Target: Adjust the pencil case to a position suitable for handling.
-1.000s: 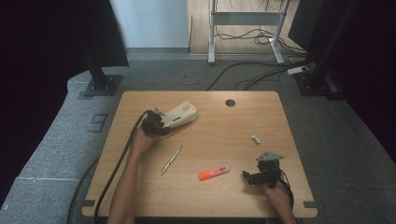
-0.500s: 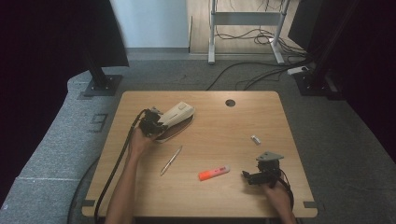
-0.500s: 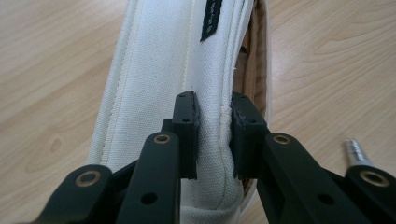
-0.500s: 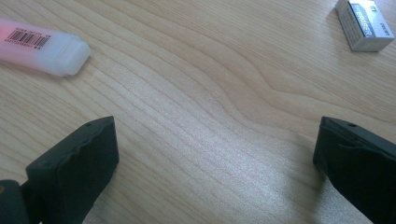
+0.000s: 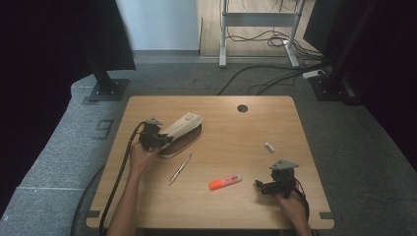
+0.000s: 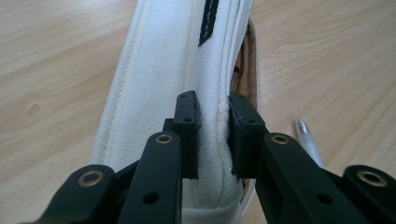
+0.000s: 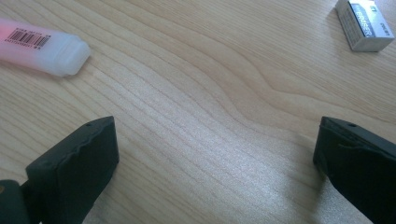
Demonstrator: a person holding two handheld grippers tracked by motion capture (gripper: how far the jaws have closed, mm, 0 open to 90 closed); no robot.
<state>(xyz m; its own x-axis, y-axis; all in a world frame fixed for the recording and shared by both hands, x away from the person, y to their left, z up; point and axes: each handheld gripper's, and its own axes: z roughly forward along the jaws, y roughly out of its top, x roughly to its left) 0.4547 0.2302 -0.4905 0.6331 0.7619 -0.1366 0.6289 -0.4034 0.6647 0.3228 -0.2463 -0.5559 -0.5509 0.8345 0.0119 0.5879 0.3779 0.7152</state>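
A cream fabric pouch (image 5: 183,127) with a brown inside lies at the table's left middle. My left gripper (image 5: 163,140) is shut on its near end, and that end looks slightly raised. In the left gripper view my gripper (image 6: 212,112) pinches a fold of the pouch (image 6: 159,70) along a seam. A silver pen (image 5: 180,168) lies just in front of the pouch, and the pen (image 6: 310,144) also shows beside the right jaw. My right gripper (image 5: 260,186) rests open near the front right. In the right gripper view my gripper (image 7: 215,149) has bare wood between its wide jaws.
An orange highlighter (image 5: 225,182) lies left of the right gripper, and its pale end (image 7: 42,44) shows up close. A small white box (image 5: 269,146) sits farther back on the right, also seen as a printed box (image 7: 364,23). A cable hole (image 5: 242,108) marks the wooden table (image 5: 295,128).
The left gripper has drawn the pouch a little leftward and nearer to the person, with its near end lifting. The right gripper has stayed still.
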